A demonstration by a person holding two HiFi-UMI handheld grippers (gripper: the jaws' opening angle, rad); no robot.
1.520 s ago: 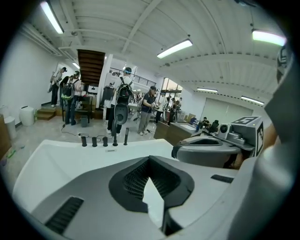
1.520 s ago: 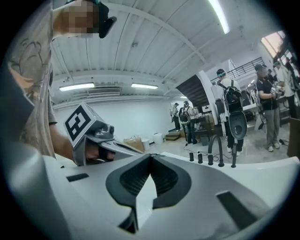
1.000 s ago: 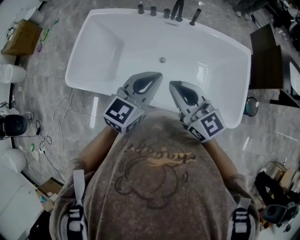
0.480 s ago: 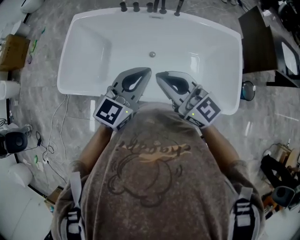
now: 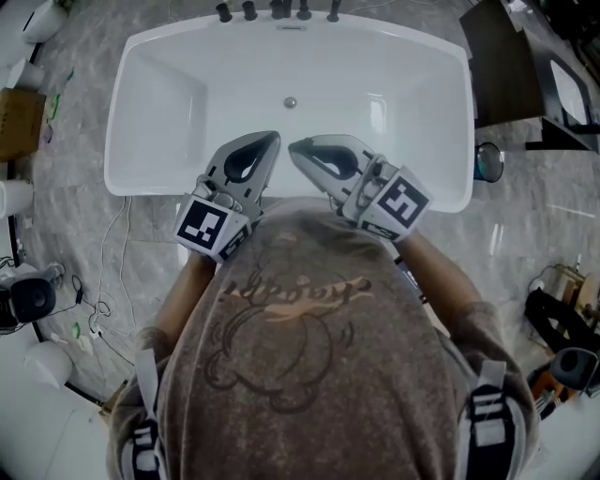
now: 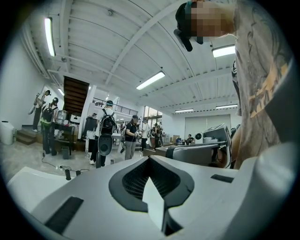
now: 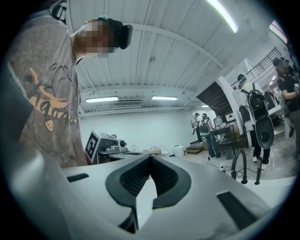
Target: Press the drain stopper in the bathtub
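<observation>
— Right, drain stopper (image 5: 290,101) first. Where is it?
— On the floor of the white bathtub (image 5: 150,112), about mid-length and nearer the far wall. Small, round, metallic. Nothing is touching it.
— And the grippers?
— Both hang over the tub's near side, tips pointing toward the stopper but well short of it. The left gripper (image 5: 272,139) and right gripper (image 5: 294,148) lean in toward each other, tips near but apart.
— Jaws?
— In the left gripper view the two jaws are pressed together at the tip, with nothing between them. The right gripper view shows the same: jaws pressed together and empty.
— Beyond the tub?
— There is a row of dark tap fittings (image 5: 278,11) on the far rim and grey marbled floor (image 5: 75,187) all round. A cardboard box (image 5: 19,122) lies off the tub's left end and a dark cabinet (image 5: 502,66) off its right end. A small round object (image 5: 487,161) sits just beside the right rim; I can't tell what it is.
— Who is holding them?
— A person in a brownish printed shirt (image 5: 300,337), standing at the near rim. Both gripper views tilt upward and show ceiling lights (image 6: 151,80) and other people (image 6: 107,133) standing far back in a large hall.
</observation>
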